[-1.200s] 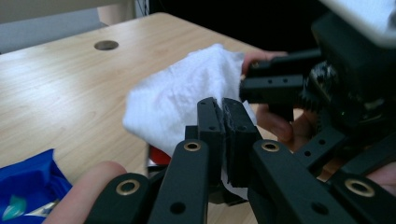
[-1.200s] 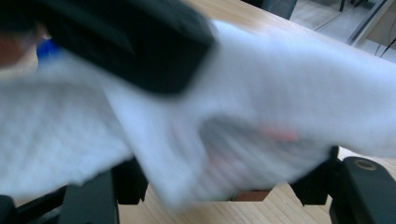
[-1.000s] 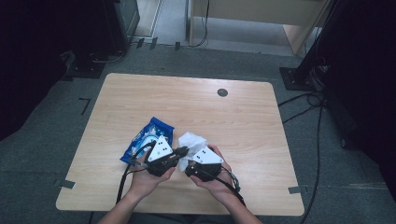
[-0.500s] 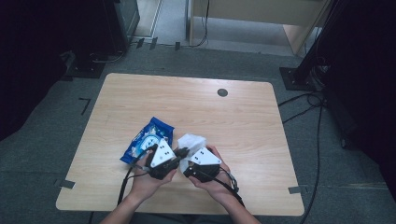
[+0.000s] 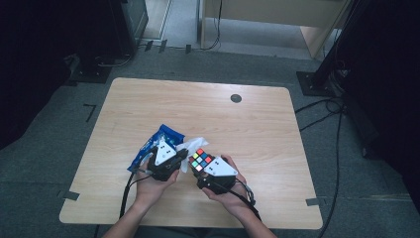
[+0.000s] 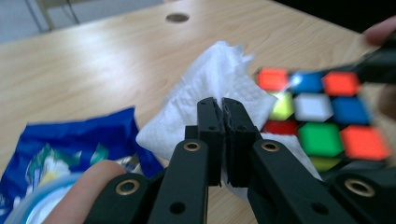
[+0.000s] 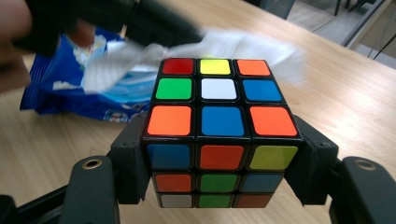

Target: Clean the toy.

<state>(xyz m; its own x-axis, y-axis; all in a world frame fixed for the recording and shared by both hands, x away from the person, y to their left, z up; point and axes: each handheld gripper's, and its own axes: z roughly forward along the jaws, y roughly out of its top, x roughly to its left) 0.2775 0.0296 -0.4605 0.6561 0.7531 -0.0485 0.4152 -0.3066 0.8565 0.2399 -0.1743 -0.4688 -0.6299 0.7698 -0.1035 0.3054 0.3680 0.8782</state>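
left tool [image 6: 222, 135]: my jaws pinch the white tissue [image 6: 212, 88], just left of the cube
right tool [image 7: 219, 154]: clamps the cube [image 7: 218, 123] by its sides, above the worktop [image 5: 257, 124]
risk: tissue may tear or slip free if I wipe hard; cube could twist in the clamp
unclear: blue packet [image 5: 157, 145] label blurred, tissue's far edge hidden behind cube

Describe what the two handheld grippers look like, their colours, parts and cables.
Both the left gripper and right gripper are black, each topped by a grey three-cornered plate with a black cable trailing back. Their jaws are black, with brass-ringed pivot holes. No sleeves cover the forearms.
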